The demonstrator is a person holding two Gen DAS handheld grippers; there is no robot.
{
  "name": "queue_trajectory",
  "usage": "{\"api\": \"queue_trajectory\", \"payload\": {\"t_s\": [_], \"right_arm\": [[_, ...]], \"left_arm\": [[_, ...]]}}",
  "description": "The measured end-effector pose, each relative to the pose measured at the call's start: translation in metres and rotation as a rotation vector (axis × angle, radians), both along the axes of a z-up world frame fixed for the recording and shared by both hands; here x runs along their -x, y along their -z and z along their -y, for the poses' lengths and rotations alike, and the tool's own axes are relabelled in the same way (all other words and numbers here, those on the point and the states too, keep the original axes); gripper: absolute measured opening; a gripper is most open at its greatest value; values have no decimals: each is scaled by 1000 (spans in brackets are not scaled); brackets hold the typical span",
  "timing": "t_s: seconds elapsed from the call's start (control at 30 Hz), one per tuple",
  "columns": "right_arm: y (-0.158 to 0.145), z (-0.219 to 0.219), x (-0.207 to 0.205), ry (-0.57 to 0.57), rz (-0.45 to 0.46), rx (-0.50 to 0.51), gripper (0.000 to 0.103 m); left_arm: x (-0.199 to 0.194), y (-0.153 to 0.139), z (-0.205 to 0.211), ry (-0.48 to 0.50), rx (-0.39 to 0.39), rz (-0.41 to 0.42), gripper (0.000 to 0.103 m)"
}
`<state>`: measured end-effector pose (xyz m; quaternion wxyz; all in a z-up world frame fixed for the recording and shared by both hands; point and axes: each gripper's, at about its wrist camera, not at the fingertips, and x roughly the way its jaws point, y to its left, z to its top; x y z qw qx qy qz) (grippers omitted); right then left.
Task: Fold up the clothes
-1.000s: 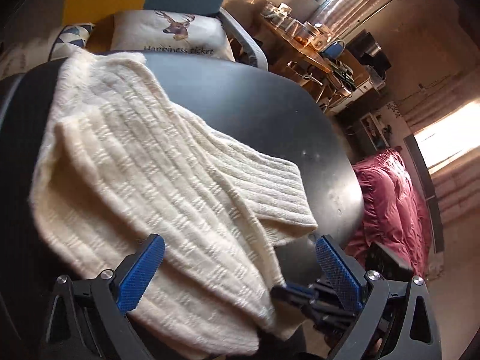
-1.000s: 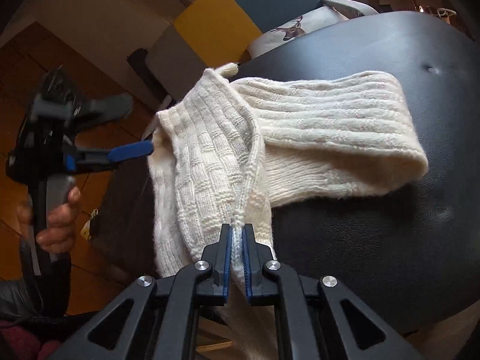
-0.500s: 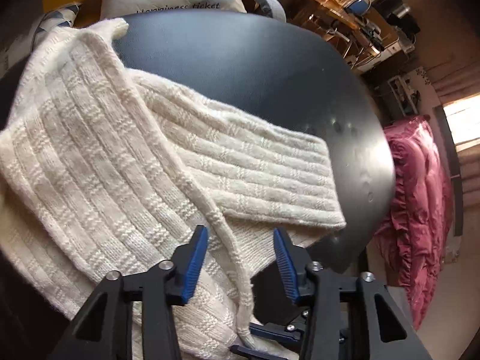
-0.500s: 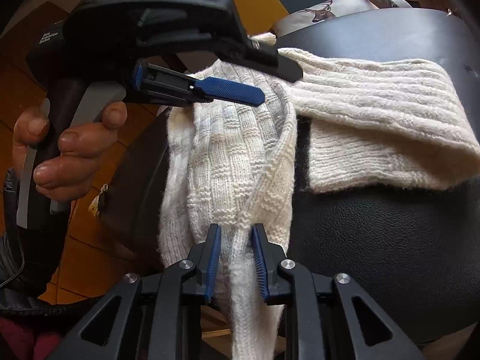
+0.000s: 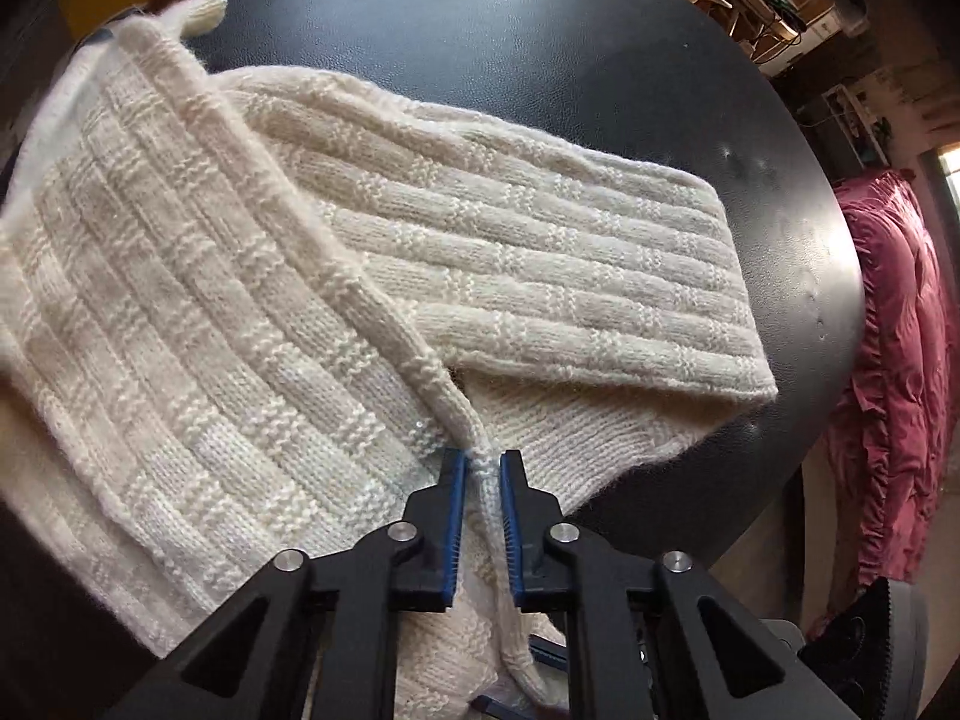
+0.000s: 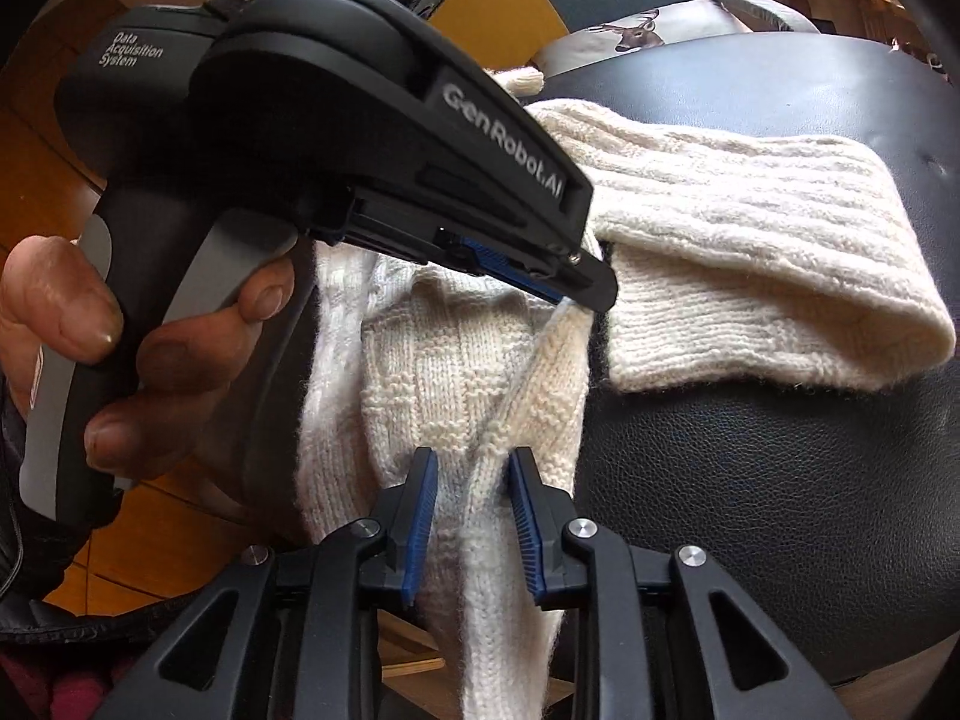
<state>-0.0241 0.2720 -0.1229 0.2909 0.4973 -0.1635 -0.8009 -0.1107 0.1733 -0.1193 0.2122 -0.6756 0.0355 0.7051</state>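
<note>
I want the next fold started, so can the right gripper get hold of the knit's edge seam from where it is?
Probably yes: the right gripper is open astride the cream knit seam, nothing between.

left wrist cam: we look forward along the left gripper [image 5: 481, 468] fingers, down and across the black table [image 5: 540, 48], very near the cream knit [image 5: 240, 300]; the room's far side lies beyond the table edge.
right wrist cam: we look forward along the right gripper [image 6: 473, 468] fingers, low over the table's near edge, close-up; the left gripper [image 6: 576, 297] and the hand [image 6: 120, 330] holding it fill the upper left.
facing: the two views cross at an angle.
shared: same knit, same folded band, same raised edge, same tabletop.
fisheye: edges bend strongly in both.
</note>
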Motion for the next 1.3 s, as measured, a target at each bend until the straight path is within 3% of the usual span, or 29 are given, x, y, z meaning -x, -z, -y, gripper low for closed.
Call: {"api": "queue_trajectory", "payload": {"t_s": [0.13,0.27,0.37,0.43,0.53,0.6,0.73,0.83,0.9,0.93,1.03,1.07,1.17,1.3], "right_arm": [[3,-9,6,16,5,28,28],[-4,-28,5,48,-31,86,28],[-12,-47,2,108,-58,130,35],[-13,-57,8,154,-51,124,37],[-10,-66,20,229,-33,101,37],[-15,-72,19,266,-9,121,38],[-13,-71,22,173,47,102,49],[-4,-64,21,98,109,4,50],[8,-56,21,38,175,17,50],[8,-56,18,38,164,21,48],[8,-53,9,38,130,34,17],[7,-53,6,38,116,44,14],[-1,-48,-5,30,56,89,14],[-8,-31,-13,-21,9,51,14]], "left_arm": [[-5,-12,35,-71,-117,-28,5],[-16,-48,105,-166,-365,-95,5],[-23,-89,179,-264,-471,-230,0],[-24,-101,236,-338,-498,-283,0],[-37,-88,292,-438,-409,-363,0],[-47,-77,307,-445,-371,-388,0],[-66,-56,273,-344,-326,-336,1],[-67,-46,226,-268,-382,-225,6],[-61,-37,195,-236,-409,-148,9],[-58,-35,178,-215,-411,-116,11],[-53,-34,126,-134,-413,-57,11],[-52,-36,110,-105,-408,-48,14],[-42,-39,66,-32,-362,-11,21],[-27,-25,28,4,-296,82,24]]}}
